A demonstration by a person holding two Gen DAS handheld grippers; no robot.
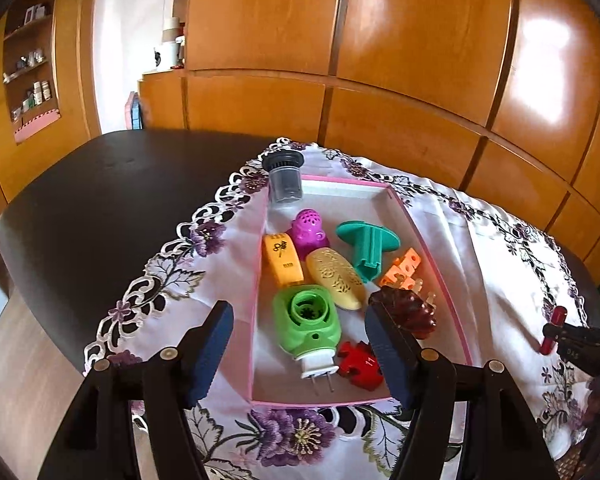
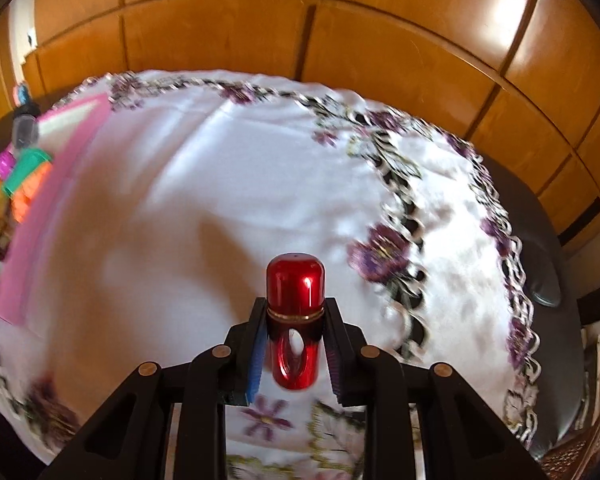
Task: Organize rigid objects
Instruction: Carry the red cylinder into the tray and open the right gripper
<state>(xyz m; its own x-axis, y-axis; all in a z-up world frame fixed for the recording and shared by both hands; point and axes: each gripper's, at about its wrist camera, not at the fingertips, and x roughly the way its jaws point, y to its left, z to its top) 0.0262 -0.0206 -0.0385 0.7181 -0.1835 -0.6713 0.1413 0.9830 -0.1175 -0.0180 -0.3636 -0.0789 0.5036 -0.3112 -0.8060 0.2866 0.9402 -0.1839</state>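
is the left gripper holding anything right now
No, the left gripper has its jaws wide apart and empty above the pink shallow cardboard tray, with the green plastic plug-in device lying between them below.

Dark table (image 1: 80,200) under an embroidered white cloth (image 1: 480,248), pink tray (image 1: 440,280) on top.

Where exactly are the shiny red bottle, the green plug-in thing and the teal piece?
red bottle (image 2: 296,284): right wrist view, on its rounded cap.
green plug-in (image 1: 306,320): left wrist view, on its green body beside the round opening.
teal piece (image 1: 367,236): left wrist view, on its flat disc.
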